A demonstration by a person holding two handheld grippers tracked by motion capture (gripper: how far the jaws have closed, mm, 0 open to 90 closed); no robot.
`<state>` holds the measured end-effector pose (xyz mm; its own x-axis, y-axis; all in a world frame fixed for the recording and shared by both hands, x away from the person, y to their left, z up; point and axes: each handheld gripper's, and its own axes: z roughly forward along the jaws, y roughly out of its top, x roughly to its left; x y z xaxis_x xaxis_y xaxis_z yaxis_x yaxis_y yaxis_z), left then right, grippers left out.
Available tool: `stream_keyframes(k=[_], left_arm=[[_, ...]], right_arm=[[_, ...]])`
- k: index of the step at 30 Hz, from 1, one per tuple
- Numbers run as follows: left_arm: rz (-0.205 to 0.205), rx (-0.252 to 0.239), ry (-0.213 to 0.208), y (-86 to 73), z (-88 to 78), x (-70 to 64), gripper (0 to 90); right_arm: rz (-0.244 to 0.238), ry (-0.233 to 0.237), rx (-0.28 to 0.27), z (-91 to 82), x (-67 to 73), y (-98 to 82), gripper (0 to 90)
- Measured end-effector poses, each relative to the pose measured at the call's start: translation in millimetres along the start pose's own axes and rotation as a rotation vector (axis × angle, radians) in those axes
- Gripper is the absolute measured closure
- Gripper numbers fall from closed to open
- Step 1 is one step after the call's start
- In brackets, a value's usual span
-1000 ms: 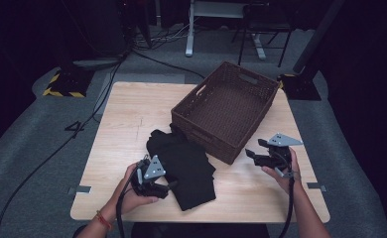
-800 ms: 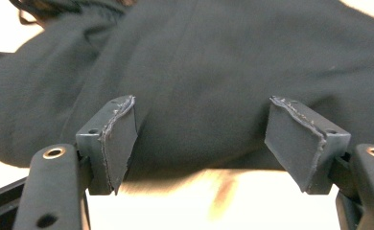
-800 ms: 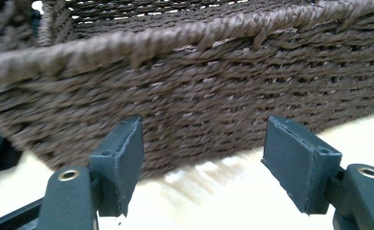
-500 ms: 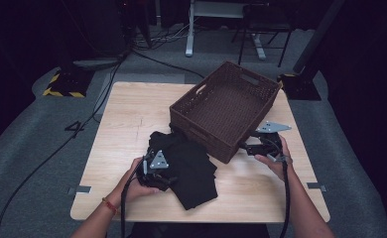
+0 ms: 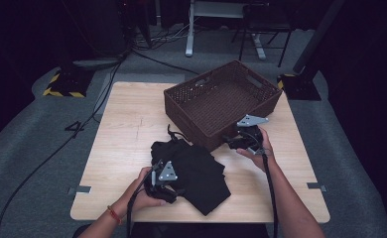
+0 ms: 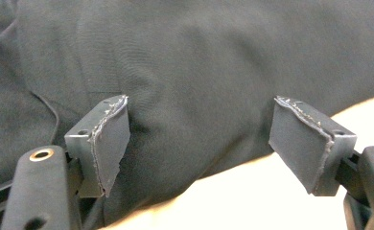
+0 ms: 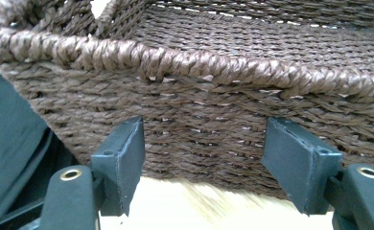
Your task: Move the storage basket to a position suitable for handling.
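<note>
A folded black garment [image 5: 196, 166] lies on the wooden table [image 5: 122, 134] just in front of a brown woven basket [image 5: 221, 101]. My left gripper [image 5: 167, 184] rests low at the garment's near left edge, open, its jaws spread over the black cloth [image 6: 199, 72] with nothing between them. My right gripper [image 5: 232, 142] is open too, held close against the basket's near wall [image 7: 204, 134], just below its braided rim [image 7: 199, 64]. A strip of the black garment [image 7: 12, 139] shows at that view's left.
The basket stands empty at the table's back right. Beyond the table are grey floor, cables, a yellow-and-black striped block [image 5: 62, 82] at the left and a white desk leg [image 5: 189, 29] behind.
My right gripper has moved forward and left from the table's right side up to the basket's near wall. The left gripper has slid right onto the garment's edge.
</note>
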<state>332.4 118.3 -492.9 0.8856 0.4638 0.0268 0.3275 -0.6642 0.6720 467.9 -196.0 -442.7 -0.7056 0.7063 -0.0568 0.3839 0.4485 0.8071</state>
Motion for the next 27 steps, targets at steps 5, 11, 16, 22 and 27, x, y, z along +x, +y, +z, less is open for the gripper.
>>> stream_keyframes(k=[5, 11, 16, 22, 27], left_arm=[[0.006, -0.008, -0.029, 6.9, 5.6, -16.9, 23.0], [0.027, -0.017, -0.091, 15.1, 11.7, -30.6, 23.0], [0.05, -0.02, -0.114, 21.7, 17.0, -38.7, 23.8], [0.037, -0.058, -0.122, 24.2, 7.7, -35.7, 26.2], [0.024, -0.092, -0.104, 24.3, -5.9, -27.4, 26.7]], right_arm=[[0.006, 0.006, -0.002, 8.7, 5.5, 6.5, 31.2], [-0.031, 0.014, 0.015, 17.7, 18.0, 13.7, 28.8], [-0.019, 0.052, 0.017, 14.8, 21.5, 14.6, 30.9], [-0.027, 0.018, -0.031, -14.9, 7.0, 13.4, 30.8], [0.0, -0.022, -0.081, -39.5, -19.1, 15.7, 27.0]])
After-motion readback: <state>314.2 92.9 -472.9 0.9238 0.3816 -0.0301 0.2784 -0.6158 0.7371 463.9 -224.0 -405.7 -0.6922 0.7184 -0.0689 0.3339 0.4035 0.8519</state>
